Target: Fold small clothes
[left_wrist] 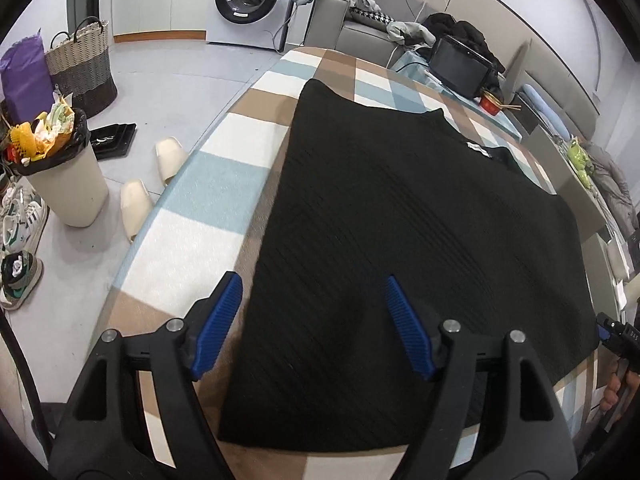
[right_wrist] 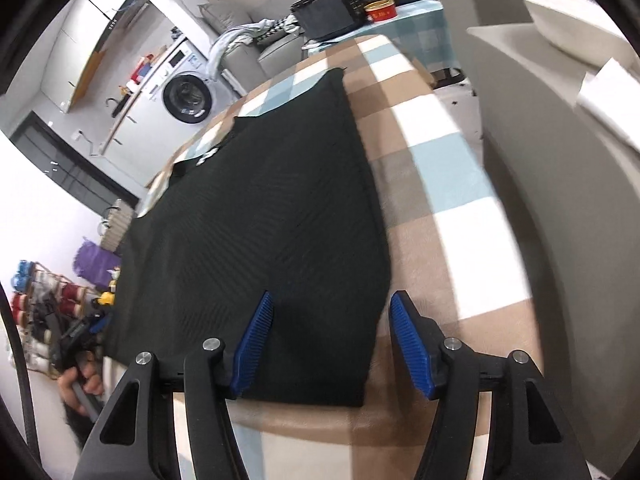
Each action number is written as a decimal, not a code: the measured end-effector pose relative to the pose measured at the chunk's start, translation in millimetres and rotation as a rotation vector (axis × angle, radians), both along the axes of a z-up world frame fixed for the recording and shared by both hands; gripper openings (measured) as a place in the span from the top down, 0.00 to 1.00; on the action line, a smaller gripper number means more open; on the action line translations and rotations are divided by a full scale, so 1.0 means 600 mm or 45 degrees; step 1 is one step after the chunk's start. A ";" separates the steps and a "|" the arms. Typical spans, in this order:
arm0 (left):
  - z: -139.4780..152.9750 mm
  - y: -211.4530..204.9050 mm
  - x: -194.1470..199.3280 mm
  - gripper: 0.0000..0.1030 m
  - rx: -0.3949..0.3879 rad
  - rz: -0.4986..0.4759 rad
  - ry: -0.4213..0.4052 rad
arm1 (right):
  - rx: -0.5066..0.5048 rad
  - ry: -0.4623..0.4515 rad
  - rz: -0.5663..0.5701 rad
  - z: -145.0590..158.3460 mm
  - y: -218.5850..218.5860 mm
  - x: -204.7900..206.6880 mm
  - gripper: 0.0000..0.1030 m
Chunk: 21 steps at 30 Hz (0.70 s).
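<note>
A black ribbed knit garment (left_wrist: 400,240) lies flat on the checked tablecloth (left_wrist: 208,208), its white neck label (left_wrist: 478,150) at the far side. My left gripper (left_wrist: 314,320) is open and empty, its blue pads straddling the garment's near left corner just above it. In the right wrist view the same garment (right_wrist: 260,220) spreads over the cloth (right_wrist: 448,208). My right gripper (right_wrist: 332,332) is open and empty, its pads straddling the garment's near right edge. Each gripper shows at the edge of the other's view, the right one (left_wrist: 616,336) and the left one (right_wrist: 76,336).
Left of the table on the floor are a full waste bin (left_wrist: 64,172), slippers (left_wrist: 152,180), shoes (left_wrist: 20,240) and a woven basket (left_wrist: 82,64). A washing machine (left_wrist: 250,0) and sofa (left_wrist: 360,28) stand behind. A grey counter (right_wrist: 560,160) flanks the table's right side.
</note>
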<state>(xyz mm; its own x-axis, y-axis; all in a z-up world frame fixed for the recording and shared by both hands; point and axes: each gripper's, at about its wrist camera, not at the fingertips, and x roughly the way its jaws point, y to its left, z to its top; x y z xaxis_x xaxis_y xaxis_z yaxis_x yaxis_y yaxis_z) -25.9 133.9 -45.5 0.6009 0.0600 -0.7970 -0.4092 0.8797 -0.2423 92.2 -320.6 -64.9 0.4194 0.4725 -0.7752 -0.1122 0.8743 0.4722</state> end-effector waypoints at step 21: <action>0.015 -0.020 0.032 0.18 0.042 0.057 0.002 | 0.228 -0.104 0.145 0.036 0.000 -0.007 0.45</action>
